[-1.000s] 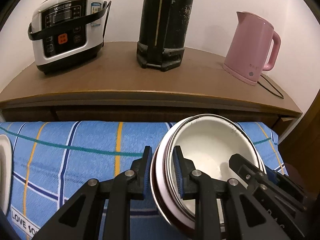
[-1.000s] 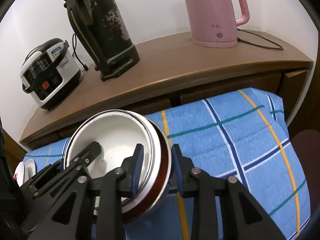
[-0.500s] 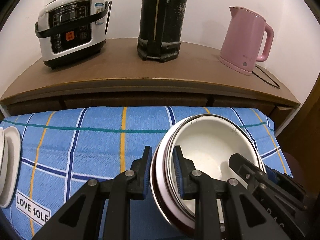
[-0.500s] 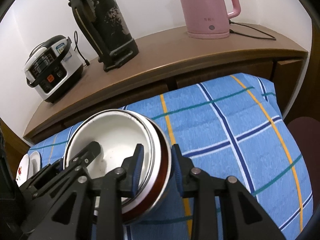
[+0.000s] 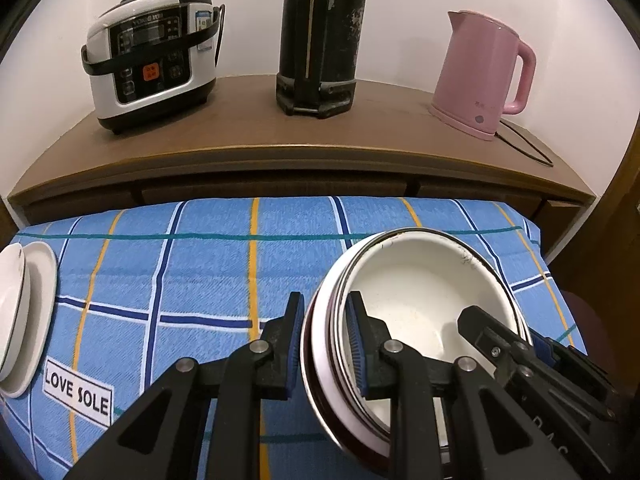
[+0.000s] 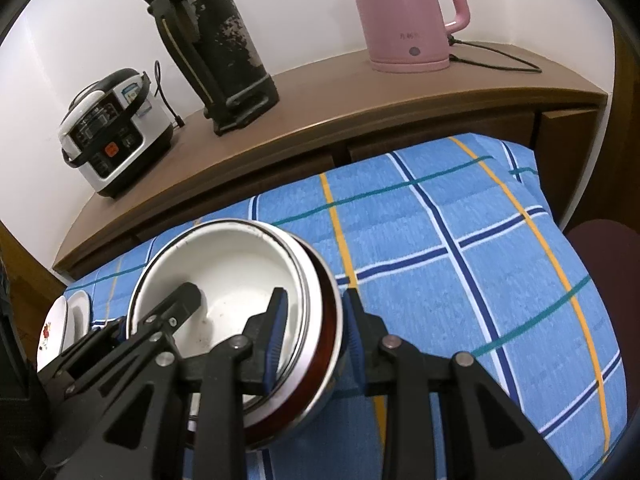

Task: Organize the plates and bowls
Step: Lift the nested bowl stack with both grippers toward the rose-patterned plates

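Nested bowls [image 5: 416,292] sat lower right in the left view. Left gripper [image 5: 325,344] and right gripper [image 6: 313,336] each clamped opposite rims above the blue checked cloth [image 5: 200,264].

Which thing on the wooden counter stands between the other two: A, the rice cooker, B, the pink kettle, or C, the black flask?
C: the black flask stands in the middle, with the rice cooker on one side and the pink kettle on the other.

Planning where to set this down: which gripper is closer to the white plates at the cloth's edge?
Left. The left gripper clamps the bowl stack on the side facing the white plates; the right gripper clamps the far rim.
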`<state>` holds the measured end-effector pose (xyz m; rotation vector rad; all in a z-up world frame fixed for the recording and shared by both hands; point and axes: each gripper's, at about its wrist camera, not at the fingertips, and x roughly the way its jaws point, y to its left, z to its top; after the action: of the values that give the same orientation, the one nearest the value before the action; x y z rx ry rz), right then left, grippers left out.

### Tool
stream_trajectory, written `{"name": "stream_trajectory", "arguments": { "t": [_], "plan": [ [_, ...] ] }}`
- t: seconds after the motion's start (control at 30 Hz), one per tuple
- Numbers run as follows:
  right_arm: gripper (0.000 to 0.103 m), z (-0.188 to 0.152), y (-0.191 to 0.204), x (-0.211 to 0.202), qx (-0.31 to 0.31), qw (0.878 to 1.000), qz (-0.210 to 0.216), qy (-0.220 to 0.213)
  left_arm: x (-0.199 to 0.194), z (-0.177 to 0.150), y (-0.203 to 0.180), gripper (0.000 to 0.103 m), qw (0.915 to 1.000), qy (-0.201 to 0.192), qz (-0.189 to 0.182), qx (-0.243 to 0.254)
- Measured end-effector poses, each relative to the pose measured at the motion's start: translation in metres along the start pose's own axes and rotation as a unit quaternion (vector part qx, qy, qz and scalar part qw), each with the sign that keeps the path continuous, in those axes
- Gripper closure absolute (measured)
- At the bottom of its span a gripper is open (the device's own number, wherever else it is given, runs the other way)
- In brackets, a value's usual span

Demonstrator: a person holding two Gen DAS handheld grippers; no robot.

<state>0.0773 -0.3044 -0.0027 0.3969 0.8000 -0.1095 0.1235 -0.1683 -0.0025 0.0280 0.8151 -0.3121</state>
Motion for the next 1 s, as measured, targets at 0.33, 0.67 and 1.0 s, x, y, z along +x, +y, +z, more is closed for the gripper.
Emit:
{"name": "stream_trajectory", "arguments": {
  "t": [0.33,0.67,1.0],
  "plan": [
    [0.074,-0.01,0.003,-0.015,-0.004,1.0,0.0,-0.002,-0.017,-0.01,0.0,0.079,1.0,-0.004,0.001,0.004],
    [0.074,-0.02,0.006,-0.026,-0.005,1.0,0.003,-0.005,-0.03,-0.019,0.002,0.079,1.0,-0.006,0.004,0.006],
    [0.074,-0.025,0.013,-0.035,-0.01,1.0,0.005,-0.009,-0.042,-0.023,0.008,0.079,0.9999,-0.011,0.006,0.001]
  ]
}}
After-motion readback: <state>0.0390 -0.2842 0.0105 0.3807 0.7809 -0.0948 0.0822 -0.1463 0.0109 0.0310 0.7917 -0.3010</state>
